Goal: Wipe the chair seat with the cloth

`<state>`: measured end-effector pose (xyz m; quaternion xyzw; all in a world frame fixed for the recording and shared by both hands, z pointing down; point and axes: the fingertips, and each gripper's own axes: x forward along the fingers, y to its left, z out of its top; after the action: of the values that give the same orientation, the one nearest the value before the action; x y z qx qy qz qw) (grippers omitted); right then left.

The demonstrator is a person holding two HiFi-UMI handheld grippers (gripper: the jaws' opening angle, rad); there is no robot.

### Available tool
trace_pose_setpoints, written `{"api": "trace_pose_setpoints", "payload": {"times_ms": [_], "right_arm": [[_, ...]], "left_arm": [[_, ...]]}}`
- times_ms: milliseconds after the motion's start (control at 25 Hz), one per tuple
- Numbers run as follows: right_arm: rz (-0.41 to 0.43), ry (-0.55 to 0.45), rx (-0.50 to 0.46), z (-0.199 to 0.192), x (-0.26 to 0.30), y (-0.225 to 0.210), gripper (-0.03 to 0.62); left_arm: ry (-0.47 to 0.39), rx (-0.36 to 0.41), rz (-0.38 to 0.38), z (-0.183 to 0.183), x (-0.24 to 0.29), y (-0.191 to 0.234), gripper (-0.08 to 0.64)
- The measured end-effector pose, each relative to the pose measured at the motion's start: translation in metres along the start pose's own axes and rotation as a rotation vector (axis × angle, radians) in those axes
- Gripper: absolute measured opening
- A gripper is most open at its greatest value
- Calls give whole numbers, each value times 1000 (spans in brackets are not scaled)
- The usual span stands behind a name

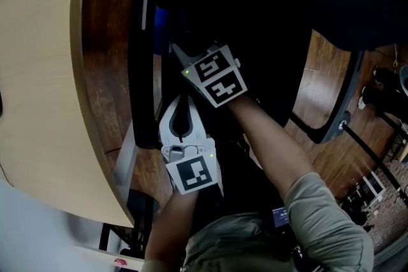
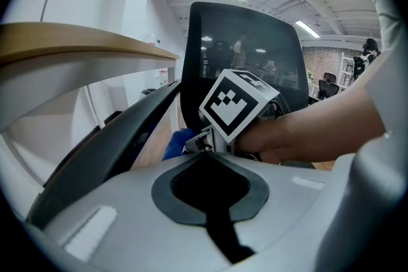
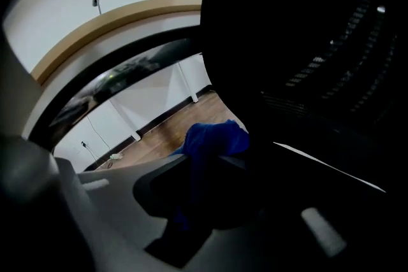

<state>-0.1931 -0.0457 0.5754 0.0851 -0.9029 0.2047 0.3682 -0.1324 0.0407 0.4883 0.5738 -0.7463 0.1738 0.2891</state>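
Right tool (image 3: 205, 170): part-closed on blue cloth (image 3: 213, 139) | left tool (image 2: 208, 157): seemingly shut, empty

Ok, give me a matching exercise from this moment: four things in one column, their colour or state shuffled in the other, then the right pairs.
Things:
1. cloth
2. desk top
3. chair backrest
4. left gripper

Colour or state:
A. black mesh
B. blue
C. jaws together, nothing between them
D. pale wood with a curved edge

Pairs: 1-B, 2-D, 3-A, 4-C
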Motion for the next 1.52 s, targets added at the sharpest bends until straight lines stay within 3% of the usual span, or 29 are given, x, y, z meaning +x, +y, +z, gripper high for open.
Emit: {"api": "trace_pose_setpoints", "payload": {"times_ms": [280,680,1200,1520], "right_arm": [[-43,21,46,-15,4,-26,80],[-157,-7,118,-30,-45,-76,80],[-384,-41,309,-86,-159,-170,80],[-541,-86,447,-125,-222,-212,80]], "left_arm": [[28,13,-16,-13,11,-4,5],[11,65,-79,6,20,-37,5],[9,164,-251,22,34,-129,5],[19,230,-312,22,42,-172,5]]}}
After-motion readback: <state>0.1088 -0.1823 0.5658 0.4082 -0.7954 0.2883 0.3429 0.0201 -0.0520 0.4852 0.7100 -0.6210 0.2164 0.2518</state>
